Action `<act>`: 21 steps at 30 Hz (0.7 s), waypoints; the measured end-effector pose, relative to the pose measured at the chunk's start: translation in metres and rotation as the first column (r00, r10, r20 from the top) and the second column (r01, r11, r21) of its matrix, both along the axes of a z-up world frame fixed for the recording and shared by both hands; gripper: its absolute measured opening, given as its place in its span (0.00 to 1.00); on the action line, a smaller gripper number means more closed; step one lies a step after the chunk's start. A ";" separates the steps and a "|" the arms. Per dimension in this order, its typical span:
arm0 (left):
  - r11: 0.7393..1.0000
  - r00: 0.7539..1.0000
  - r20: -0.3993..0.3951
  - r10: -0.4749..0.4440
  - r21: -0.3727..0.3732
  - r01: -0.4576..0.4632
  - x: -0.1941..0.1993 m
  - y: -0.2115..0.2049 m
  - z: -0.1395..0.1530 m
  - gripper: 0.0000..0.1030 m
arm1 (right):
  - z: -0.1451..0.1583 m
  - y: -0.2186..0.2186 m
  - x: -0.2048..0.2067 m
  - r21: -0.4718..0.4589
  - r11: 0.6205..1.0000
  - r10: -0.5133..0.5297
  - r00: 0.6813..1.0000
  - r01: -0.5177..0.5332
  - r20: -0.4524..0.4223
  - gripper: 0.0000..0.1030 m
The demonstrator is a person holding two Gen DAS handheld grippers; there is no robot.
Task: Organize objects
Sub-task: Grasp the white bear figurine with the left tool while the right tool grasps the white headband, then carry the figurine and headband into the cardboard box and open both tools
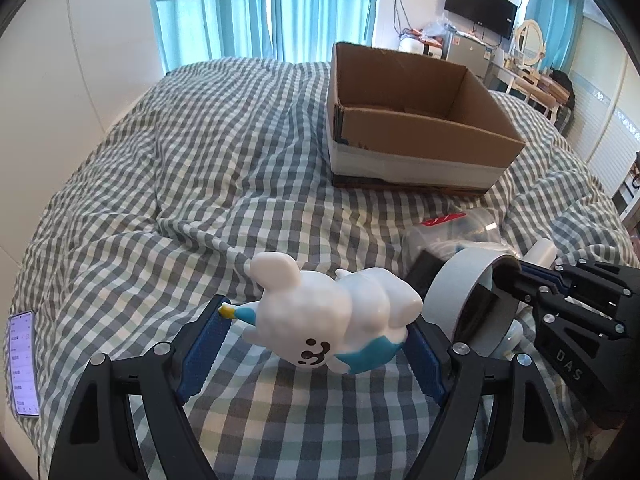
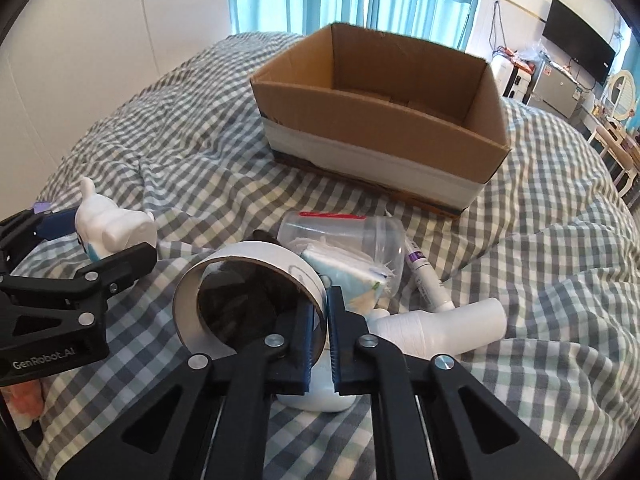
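Observation:
A white and blue bunny figurine (image 1: 336,312) lies on its side on the checked bedspread, between the blue pads of my left gripper (image 1: 316,350). The jaws are wide open around it and do not grip it. The figurine also shows in the right wrist view (image 2: 114,228). My right gripper (image 2: 320,316) is shut on the rim of a white tape roll (image 2: 248,292), which stands tilted; the roll shows in the left wrist view (image 1: 460,292) just right of the figurine. An open, empty cardboard box (image 1: 420,120) stands further back on the bed (image 2: 380,120).
A pile lies by the tape roll: a clear plastic cup with tissue (image 2: 340,236), a purple-labelled marker (image 2: 424,276), a white bottle (image 2: 444,328) and a white round item (image 2: 316,392) under my right gripper. A lit phone (image 1: 24,364) lies at the bed's left edge.

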State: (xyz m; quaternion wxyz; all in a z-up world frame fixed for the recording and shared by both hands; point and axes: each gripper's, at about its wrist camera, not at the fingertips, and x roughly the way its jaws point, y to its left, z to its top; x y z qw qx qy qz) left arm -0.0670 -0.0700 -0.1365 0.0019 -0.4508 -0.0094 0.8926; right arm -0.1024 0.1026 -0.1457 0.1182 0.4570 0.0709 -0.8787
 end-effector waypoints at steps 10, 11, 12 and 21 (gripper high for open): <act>1.000 0.995 -0.100 -0.014 -0.019 0.012 0.026 0.007 0.042 0.81 | 0.052 0.005 0.033 0.005 1.000 -0.005 0.991 0.006 -0.131 0.06; 1.000 0.993 -0.112 -0.023 -0.021 0.021 0.028 0.007 0.047 0.81 | 0.056 0.005 0.035 0.005 1.000 -0.004 0.990 0.005 -0.141 0.06; 0.999 0.991 -0.127 -0.030 -0.022 0.027 0.029 0.008 0.055 0.81 | 0.063 0.005 0.036 0.006 1.000 0.000 0.988 0.001 -0.156 0.06; 0.995 0.967 -0.243 -0.076 -0.080 0.058 0.017 0.021 0.111 0.81 | 0.118 0.011 0.043 0.087 0.996 0.033 0.956 -0.008 -0.291 0.06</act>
